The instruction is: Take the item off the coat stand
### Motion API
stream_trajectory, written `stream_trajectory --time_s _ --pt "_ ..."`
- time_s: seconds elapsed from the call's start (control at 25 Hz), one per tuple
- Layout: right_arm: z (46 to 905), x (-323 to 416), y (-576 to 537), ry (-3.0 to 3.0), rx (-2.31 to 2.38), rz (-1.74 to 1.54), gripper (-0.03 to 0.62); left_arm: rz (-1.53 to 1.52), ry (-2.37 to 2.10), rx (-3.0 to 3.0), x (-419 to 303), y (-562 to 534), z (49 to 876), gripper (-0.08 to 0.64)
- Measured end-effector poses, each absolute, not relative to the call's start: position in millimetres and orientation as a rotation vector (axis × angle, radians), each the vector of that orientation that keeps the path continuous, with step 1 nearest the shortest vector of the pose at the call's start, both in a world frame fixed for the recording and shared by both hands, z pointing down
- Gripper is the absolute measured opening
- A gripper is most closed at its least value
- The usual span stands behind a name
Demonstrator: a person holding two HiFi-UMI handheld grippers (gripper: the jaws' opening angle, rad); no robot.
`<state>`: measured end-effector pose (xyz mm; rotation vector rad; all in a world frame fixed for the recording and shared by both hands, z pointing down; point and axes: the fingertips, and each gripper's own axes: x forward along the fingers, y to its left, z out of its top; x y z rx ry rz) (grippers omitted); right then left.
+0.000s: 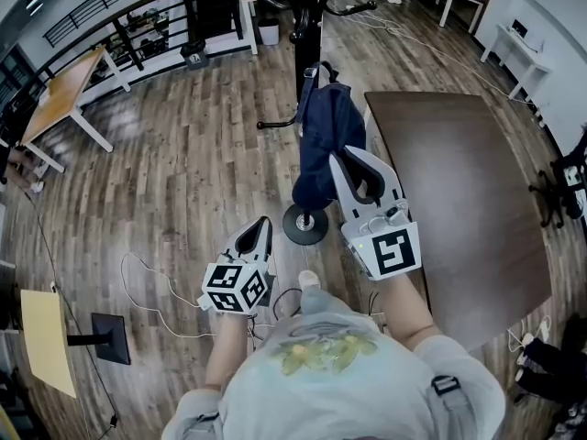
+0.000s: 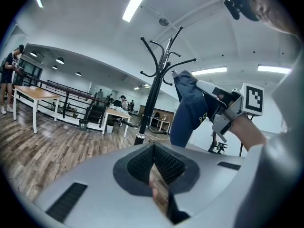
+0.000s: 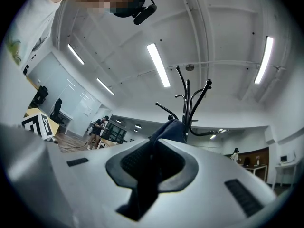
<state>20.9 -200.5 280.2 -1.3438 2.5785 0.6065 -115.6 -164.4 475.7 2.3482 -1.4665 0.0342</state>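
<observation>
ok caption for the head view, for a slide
Right gripper clamps the dark blue fabric item by the coat stand; left gripper held low, shut.

Matt cloth item [image 1: 326,140], black metal stand [image 1: 309,12]

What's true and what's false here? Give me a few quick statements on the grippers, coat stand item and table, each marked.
1. The right gripper is clamped on the navy fabric item. True.
2. The left gripper grips the item too. False: its jaws are together with nothing between them, and it is held low, apart from the item.
3. The coat stand is black. True.
4. The dark brown table is on the person's left. False: it stands on the right, next to the right gripper.
</observation>
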Motion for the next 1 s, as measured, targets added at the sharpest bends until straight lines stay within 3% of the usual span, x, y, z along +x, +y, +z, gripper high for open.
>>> stream_trajectory --time_s 1.0 --pt "353.1 28.5 -173.1 2.741 -1.315 0.403 0.051 0.041 -1.434 2.351 -99.5 -154.9 481.6 0.015"
